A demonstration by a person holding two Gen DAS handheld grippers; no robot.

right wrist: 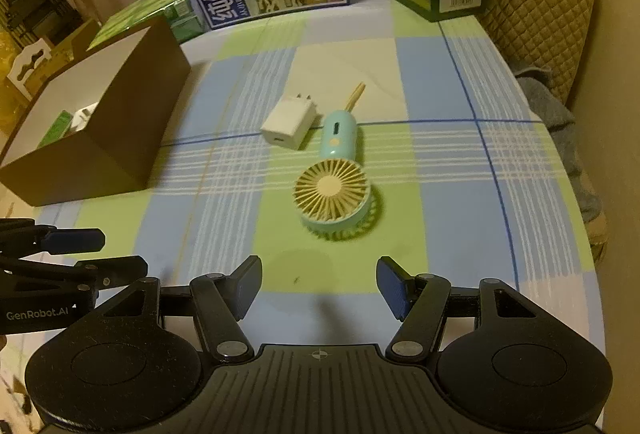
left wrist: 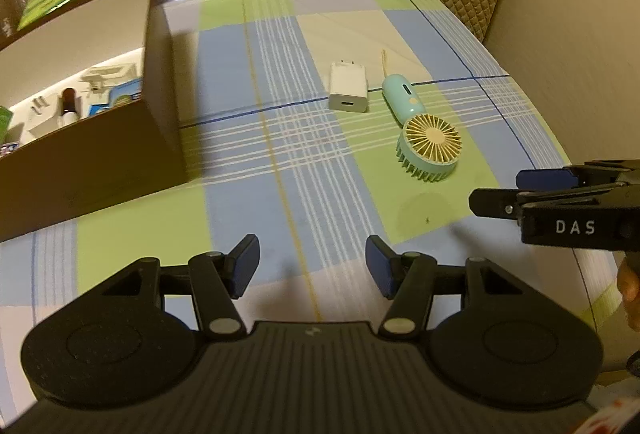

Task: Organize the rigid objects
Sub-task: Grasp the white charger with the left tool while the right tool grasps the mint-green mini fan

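We hold both grippers spread and empty; the fan point(right wrist: 334, 193) lies straight ahead of the right gripper point(right wrist: 318, 288), handle pointing away, nearer than the left gripper point(left wrist: 312, 266).

Both wrist views look steeply down and forward along their own fingers over the checked cloth point(left wrist: 256, 137), the left view from beside the cardboard box point(left wrist: 92, 153), the right nearer the handheld fan point(right wrist: 332, 193), sharing fan, charger point(right wrist: 290, 125) and box.

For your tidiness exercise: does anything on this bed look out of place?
Yes: the white charger and the handheld fan lie loose on the checked sheet, outside the cardboard box holding other items.
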